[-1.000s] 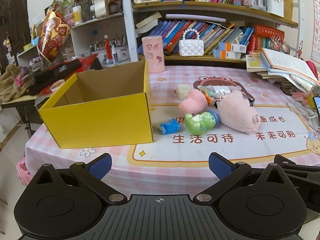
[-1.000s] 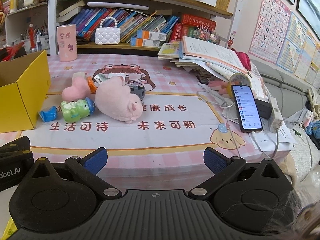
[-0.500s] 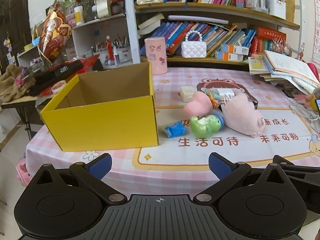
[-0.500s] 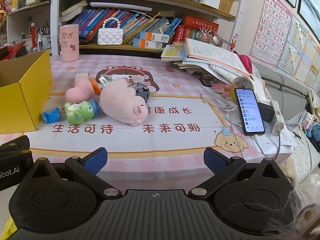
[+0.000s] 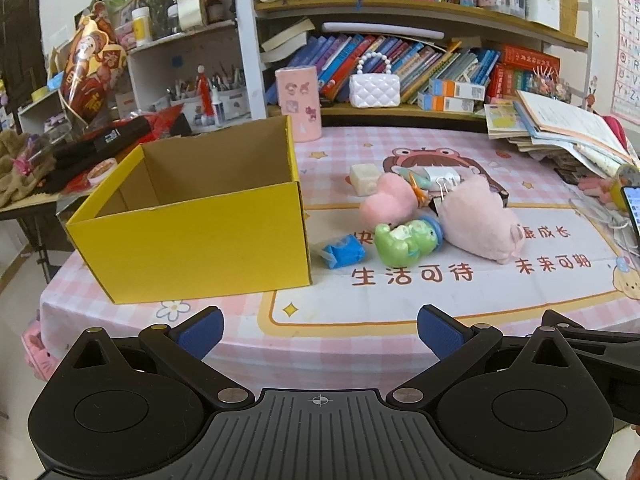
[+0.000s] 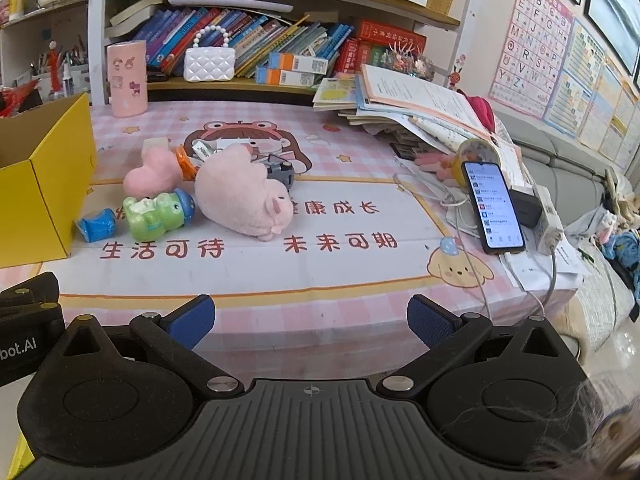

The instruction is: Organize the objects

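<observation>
— Both grippers have eased closer to the worktop [image 5: 360, 320] over the last second; the yellow cardboard box [image 5: 192, 240] and the toys fill more of each view now, though nothing on the cloth has shifted

— Are they carrying anything?

— No. The left gripper [image 5: 320, 326] has its jaws spread wide with only the tablecloth showing between them, and the right gripper [image 6: 310, 318] is just as wide and just as empty

— Where are the things to tidy?

— Clustered just right of the box. A blue wrapped packet [image 5: 343, 254] lies nearest its corner, then a green frog toy [image 5: 404, 242] on its side, touching a pink plush pig [image 5: 480, 222]. Behind them sits a pink heart-shaped plush [image 5: 386, 204], a pale block [image 5: 365, 178] and some clips and small bits I can't make out. The box looks empty as far as its inside shows

— So what does the approach mean?

— I'd judge the sorting hasn't started; this is the reach-in before a first pick. The packet or the frog looks the easiest start for the left gripper, being closest to the box
</observation>
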The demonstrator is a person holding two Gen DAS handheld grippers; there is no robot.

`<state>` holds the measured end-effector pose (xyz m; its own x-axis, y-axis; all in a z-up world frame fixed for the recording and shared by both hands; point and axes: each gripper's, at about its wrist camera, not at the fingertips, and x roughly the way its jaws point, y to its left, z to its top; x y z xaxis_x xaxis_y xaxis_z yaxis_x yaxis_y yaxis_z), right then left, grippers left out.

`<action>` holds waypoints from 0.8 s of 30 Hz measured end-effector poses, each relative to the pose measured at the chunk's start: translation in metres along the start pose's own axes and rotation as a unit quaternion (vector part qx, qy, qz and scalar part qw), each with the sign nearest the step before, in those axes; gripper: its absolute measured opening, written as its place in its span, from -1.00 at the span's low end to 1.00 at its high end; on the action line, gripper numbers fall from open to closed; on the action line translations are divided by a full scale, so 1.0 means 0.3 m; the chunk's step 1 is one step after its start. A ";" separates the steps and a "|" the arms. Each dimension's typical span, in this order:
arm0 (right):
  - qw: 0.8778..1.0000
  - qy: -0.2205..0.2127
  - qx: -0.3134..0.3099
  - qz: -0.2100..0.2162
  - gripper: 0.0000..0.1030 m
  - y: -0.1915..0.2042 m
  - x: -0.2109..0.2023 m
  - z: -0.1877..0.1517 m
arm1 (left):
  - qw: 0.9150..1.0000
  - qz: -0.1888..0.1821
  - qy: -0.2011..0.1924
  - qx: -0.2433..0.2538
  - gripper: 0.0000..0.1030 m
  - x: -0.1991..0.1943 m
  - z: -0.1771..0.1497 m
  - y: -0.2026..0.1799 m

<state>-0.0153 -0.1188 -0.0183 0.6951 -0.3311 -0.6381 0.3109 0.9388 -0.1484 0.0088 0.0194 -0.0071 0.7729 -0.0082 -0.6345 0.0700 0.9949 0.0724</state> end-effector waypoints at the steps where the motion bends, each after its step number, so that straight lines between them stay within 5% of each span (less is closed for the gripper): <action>1: 1.000 0.001 0.000 -0.001 1.00 0.003 0.000 -0.002 | 1.000 -0.001 0.000 0.001 1.00 0.001 -0.001 0.003; 24: 1.000 0.010 0.014 -0.011 1.00 0.017 0.002 -0.016 | 0.999 -0.033 0.003 -0.006 1.00 0.029 -0.005 0.031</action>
<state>-0.0165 -0.1138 -0.0230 0.6747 -0.3485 -0.6507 0.3438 0.9284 -0.1407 0.0154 0.0287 -0.0130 0.7626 -0.0726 -0.6428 0.1132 0.9933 0.0222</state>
